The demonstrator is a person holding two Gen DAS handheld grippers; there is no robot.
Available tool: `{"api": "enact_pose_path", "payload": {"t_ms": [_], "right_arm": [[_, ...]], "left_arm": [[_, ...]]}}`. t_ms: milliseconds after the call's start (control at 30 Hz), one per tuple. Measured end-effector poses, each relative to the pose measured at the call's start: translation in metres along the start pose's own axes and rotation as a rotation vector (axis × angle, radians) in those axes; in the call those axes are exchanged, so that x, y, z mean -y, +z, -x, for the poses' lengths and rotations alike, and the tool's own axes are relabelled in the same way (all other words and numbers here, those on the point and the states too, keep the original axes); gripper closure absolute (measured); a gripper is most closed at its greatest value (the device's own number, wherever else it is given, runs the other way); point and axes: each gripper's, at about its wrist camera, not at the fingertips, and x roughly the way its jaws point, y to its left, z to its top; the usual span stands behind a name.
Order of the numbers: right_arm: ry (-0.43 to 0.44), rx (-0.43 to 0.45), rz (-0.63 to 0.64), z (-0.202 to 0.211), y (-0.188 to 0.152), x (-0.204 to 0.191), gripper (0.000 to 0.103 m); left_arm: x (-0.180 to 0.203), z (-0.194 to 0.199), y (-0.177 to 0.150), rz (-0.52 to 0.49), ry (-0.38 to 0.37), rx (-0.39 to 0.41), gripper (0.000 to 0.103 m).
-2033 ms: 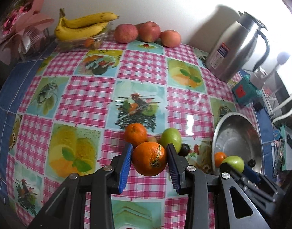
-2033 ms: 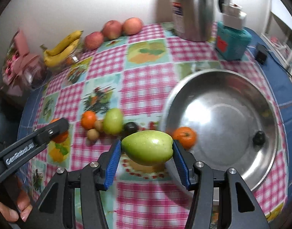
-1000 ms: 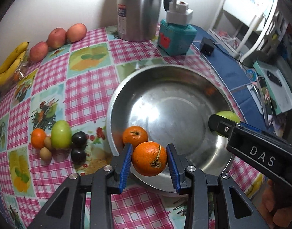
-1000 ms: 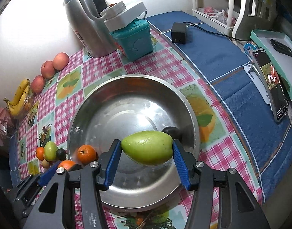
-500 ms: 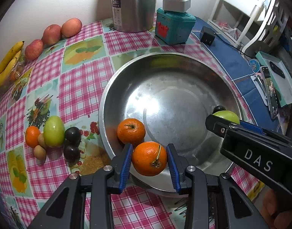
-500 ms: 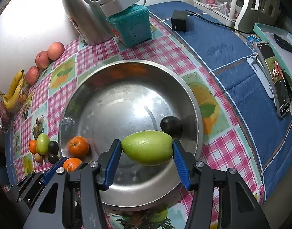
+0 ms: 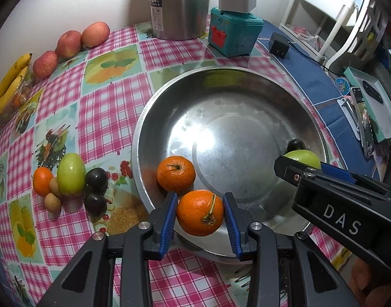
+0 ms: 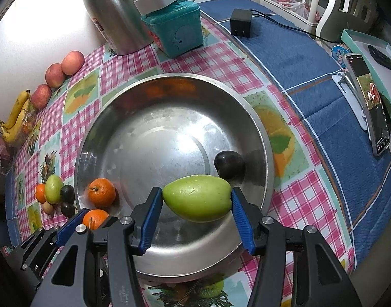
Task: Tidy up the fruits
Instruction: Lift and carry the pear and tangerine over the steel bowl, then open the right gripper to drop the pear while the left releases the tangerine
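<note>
My left gripper (image 7: 200, 213) is shut on an orange (image 7: 200, 212) and holds it over the near left rim of a steel bowl (image 7: 221, 76). My right gripper (image 8: 196, 199) is shut on a green mango (image 8: 197, 198) over the bowl's (image 8: 170, 81) near right side. In the bowl lie a second orange (image 7: 176, 171) (image 8: 101, 192) and a dark plum (image 8: 229, 165). The held orange (image 8: 94, 218) and the left gripper (image 8: 90, 221) show in the right wrist view; the mango (image 7: 304, 157) shows in the left wrist view.
Left of the bowl lies a cluster: small orange (image 7: 42, 181), green mango (image 7: 70, 174), two dark plums (image 7: 96, 177), small brown fruits (image 7: 52, 203). Apples (image 7: 69, 41) and bananas (image 7: 9, 84) line the wall. A steel kettle (image 7: 179, 5), teal box (image 7: 233, 34), charger (image 7: 279, 46) and phone (image 8: 369, 102) stand beyond.
Both grippers have moved in a little over the bowl with their fruits held. The bowl looks larger and nearer in both views.
</note>
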Motion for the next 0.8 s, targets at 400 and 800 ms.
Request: {"api": "enact_pose_path", "payload": {"t_ms": [400,800], "right_arm": [[0.008,0.017,-0.015,0.004,0.001,0.003,0.046],[0.021,0.065,0.007,0.019,0.004,-0.003,0.046]], "left_arm": [[-0.001,0.005,0.0,0.007,-0.011,-0.001,0.046],[-0.04,0.023,0.005,0.146,-0.014,0.018,0.046]]}}
